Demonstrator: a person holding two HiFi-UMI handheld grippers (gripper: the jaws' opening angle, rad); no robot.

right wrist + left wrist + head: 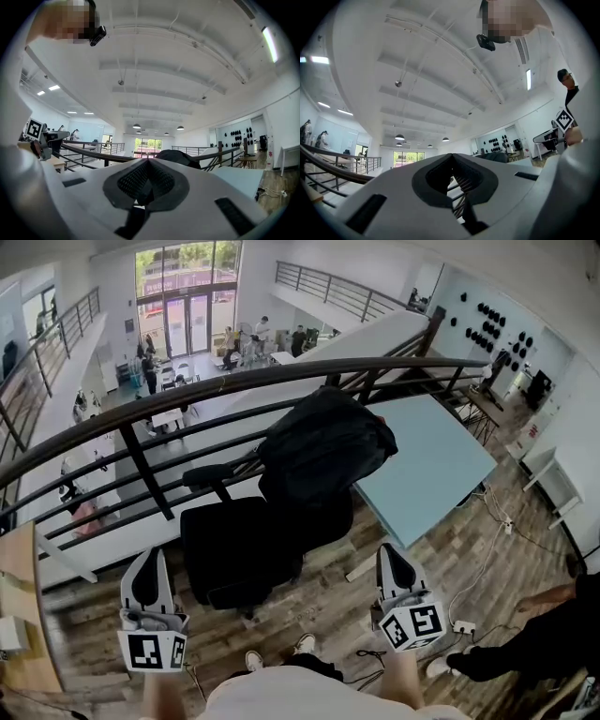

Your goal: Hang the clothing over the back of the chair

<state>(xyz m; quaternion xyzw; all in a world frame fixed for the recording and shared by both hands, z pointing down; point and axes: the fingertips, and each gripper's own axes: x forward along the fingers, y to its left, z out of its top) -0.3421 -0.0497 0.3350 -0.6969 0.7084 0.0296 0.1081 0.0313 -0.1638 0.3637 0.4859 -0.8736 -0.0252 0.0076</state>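
Observation:
A black garment (323,451) lies draped over the backrest of a black office chair (234,554), which stands against the railing in the head view. The right gripper view shows the garment (176,157) as a dark hump just past the jaw tips. My left gripper (150,563) hovers low at the left, short of the chair seat, its jaws together and empty. At the lower right my right gripper (392,554) is also shut with nothing in it, beside the chair. Both stand apart from the chair and the cloth.
A dark metal railing (187,395) runs behind the chair above an open lower floor. A light blue table (431,460) stands to the right. Cables and a power strip (464,626) lie on the wooden floor. Another person's leg (525,648) reaches in at the lower right.

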